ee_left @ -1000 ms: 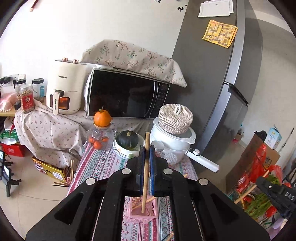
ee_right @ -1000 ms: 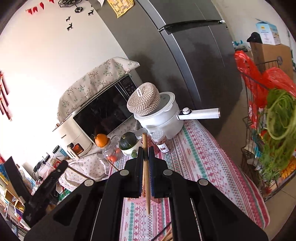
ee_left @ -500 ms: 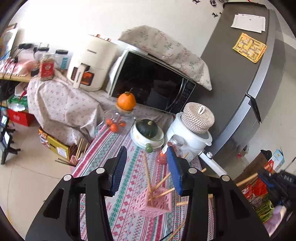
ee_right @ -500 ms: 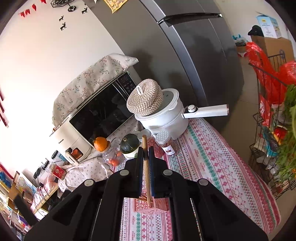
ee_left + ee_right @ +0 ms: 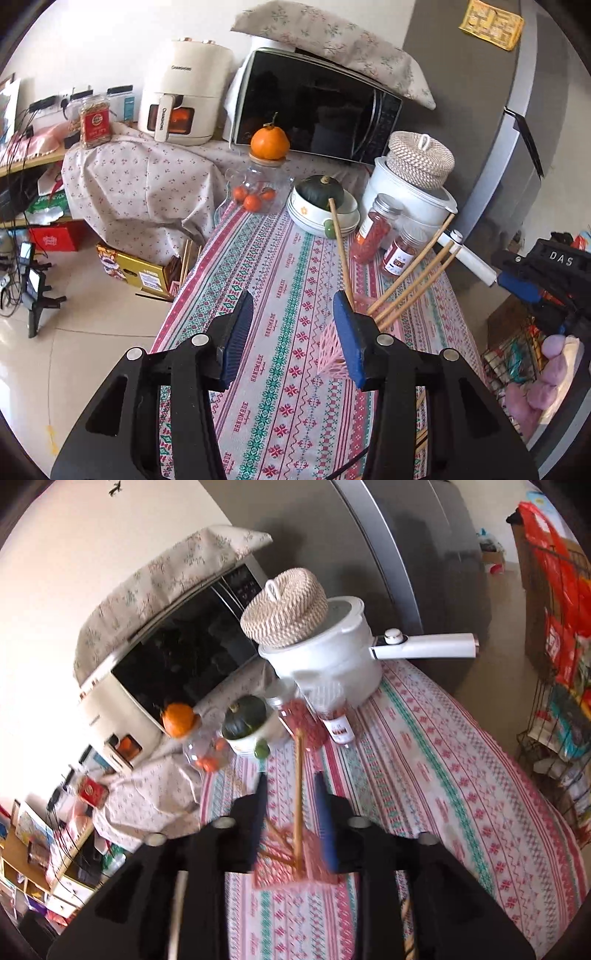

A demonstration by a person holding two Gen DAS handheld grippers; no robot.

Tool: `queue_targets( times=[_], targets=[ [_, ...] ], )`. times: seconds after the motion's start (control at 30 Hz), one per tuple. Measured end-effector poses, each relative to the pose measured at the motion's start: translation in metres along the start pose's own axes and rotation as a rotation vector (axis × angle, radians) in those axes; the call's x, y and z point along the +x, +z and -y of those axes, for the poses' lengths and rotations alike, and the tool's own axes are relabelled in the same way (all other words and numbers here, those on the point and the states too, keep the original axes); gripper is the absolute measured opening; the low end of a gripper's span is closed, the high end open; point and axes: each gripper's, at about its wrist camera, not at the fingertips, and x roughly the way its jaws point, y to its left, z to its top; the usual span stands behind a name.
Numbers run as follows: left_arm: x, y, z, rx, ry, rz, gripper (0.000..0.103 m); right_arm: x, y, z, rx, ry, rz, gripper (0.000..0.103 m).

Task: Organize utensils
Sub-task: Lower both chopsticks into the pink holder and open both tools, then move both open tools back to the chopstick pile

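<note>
— While my left gripper [image 5: 293,332] hangs apart and empty, left view lists: four wooden chopsticks [image 5: 413,284] leaning in the pink lattice plastic holder [image 5: 332,350], propped by its walls.

— Right view: right gripper [image 5: 291,808] opening; one wooden chopstick [image 5: 298,797] between the jaws, released upright into that holder [image 5: 284,864].

Bright daylight, fisheye-bent edges, right wrist view motion-blurred

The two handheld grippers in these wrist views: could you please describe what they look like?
The left gripper is a matte black plastic frame with two chunky angular fingers, silver round screw heads, and ribbed blue pads lining the inner faces. The right gripper looks the same, though blurred; seen from the left view, its body carries white "DAS" lettering.
</note>
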Motion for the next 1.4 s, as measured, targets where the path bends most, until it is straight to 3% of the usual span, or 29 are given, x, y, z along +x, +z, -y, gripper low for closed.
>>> queue_targets(
  times=[0.13,0.23,0.33,0.5,0.67,0.9,1.17,1.33,1.4],
  targets=[
    [-0.015,-0.006,0.012,0.055,0.011,0.042,0.056,-0.019,-0.019,0.005,-0.077,-0.06,0.037,0.038],
    [-0.024,-0.011,0.022,0.085,0.003,0.057,0.066,-0.032,-0.034,0.013,-0.125,-0.112,0.059,0.052],
    [-0.029,-0.017,0.031,0.114,0.001,0.064,0.072,-0.04,-0.048,0.023,-0.169,-0.179,0.067,0.054],
    [-0.029,-0.029,0.041,0.15,0.004,0.047,0.086,-0.044,-0.067,0.043,-0.187,-0.243,0.055,0.063],
    [-0.026,-0.04,0.05,0.179,-0.009,0.015,0.093,-0.046,-0.077,0.06,-0.169,-0.276,0.045,0.075],
    [-0.013,-0.054,0.062,0.232,0.0,-0.048,0.096,-0.041,-0.085,0.081,-0.156,-0.315,0.012,0.094],
    [0.009,-0.071,0.075,0.283,-0.006,-0.132,0.096,-0.031,-0.099,0.121,-0.177,-0.361,-0.127,0.095],
    [0.034,-0.086,0.083,0.324,-0.027,-0.262,0.096,-0.03,-0.118,0.169,-0.06,-0.382,-0.247,0.095],
    [0.048,-0.094,0.088,0.337,-0.054,-0.338,0.096,-0.032,-0.124,0.192,0.048,-0.374,-0.304,0.095]
  ],
)
